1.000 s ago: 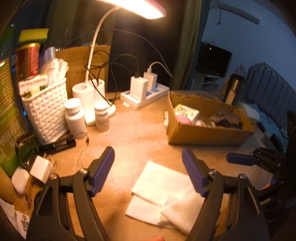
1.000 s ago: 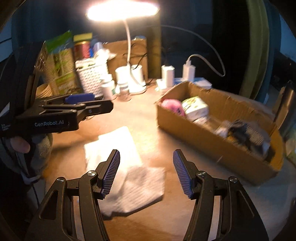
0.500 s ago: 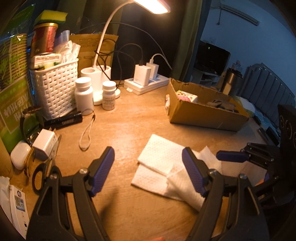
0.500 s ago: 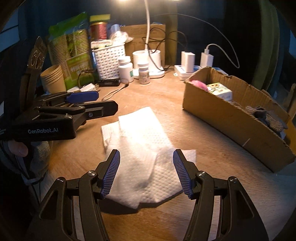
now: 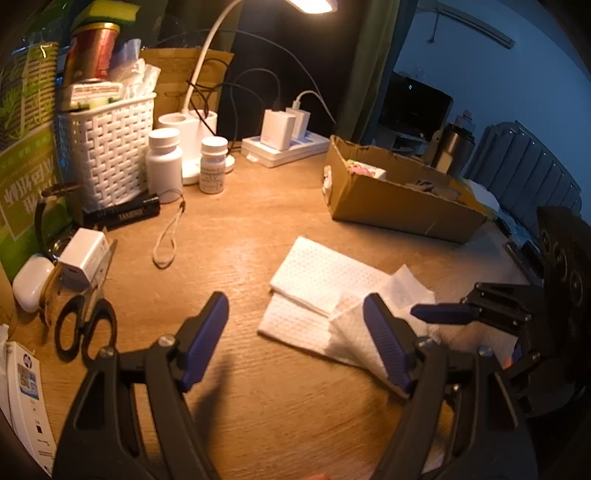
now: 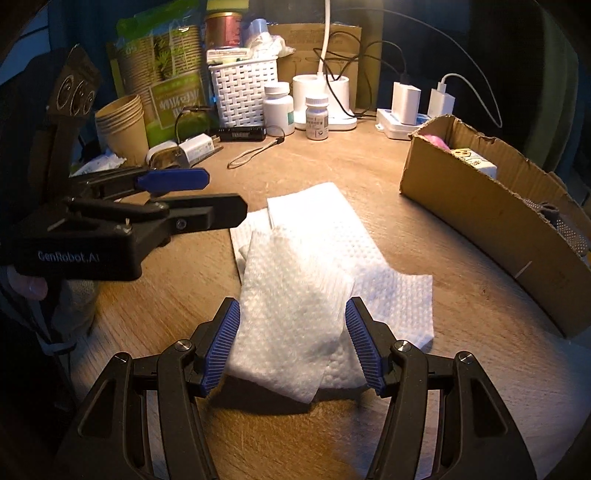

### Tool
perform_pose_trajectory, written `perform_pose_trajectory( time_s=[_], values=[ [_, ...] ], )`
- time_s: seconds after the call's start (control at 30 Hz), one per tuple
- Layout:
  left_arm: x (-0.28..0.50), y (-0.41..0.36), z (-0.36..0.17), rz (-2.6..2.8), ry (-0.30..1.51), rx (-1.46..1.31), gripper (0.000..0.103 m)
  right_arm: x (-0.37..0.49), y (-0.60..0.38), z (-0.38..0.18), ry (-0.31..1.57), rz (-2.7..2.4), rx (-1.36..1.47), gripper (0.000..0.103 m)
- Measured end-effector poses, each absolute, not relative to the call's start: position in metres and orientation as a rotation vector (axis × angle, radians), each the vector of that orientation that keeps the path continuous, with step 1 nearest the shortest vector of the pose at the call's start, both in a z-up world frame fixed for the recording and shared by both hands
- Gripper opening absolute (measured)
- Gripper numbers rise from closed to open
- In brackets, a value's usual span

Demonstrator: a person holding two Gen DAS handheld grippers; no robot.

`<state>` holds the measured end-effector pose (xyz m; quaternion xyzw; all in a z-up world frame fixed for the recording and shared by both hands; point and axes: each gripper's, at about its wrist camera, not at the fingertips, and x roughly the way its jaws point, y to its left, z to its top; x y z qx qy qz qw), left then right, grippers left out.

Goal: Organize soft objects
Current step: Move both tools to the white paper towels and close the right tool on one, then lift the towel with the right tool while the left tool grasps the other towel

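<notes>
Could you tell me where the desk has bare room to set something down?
Bare wood runs between the lanyard loop and the paper towels, reaching back to the power strip. A narrower strip lies between the towels and the cardboard box. It is crowded at the left: white basket, pill bottles, scissors.

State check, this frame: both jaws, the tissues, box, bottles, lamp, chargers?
left gripper: jaws open, nothing between them
right gripper: jaws open, straddling the top tissue
paper tissues: overlapping pile, flat on the table
cardboard box: open top, items inside
pill bottles: upright, capped
desk lamp: lit
chargers: plugged into the strip
</notes>
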<state>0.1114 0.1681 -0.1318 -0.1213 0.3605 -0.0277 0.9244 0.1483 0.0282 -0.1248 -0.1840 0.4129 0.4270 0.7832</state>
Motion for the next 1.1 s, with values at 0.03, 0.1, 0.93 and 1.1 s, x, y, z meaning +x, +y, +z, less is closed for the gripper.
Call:
perform_pose_trajectory(
  time_s=[0.03, 0.1, 0.93, 1.1],
  values=[
    [0.112, 0.169, -0.132, -0.060, 0.742, -0.255, 0.077, 0.147, 0.028, -0.126, 0.890, 0.925, -0.405, 0.048],
    [0.113, 0.171, -0.133, -0.062, 0.748, -0.271, 0.077, 0.140, 0.030, -0.128, 0.870, 0.929, -0.454, 0.023],
    [0.130, 0.129, -0.128, -0.120, 0.779, -0.160, 0.077, 0.163, -0.071, -0.076, 0.741, 0.799, -0.252, 0.014],
    [0.138, 0.108, -0.126, -0.144, 0.794, -0.105, 0.077, 0.173, -0.099, -0.075, 0.736, 0.724, -0.238, 0.014]
  ],
)
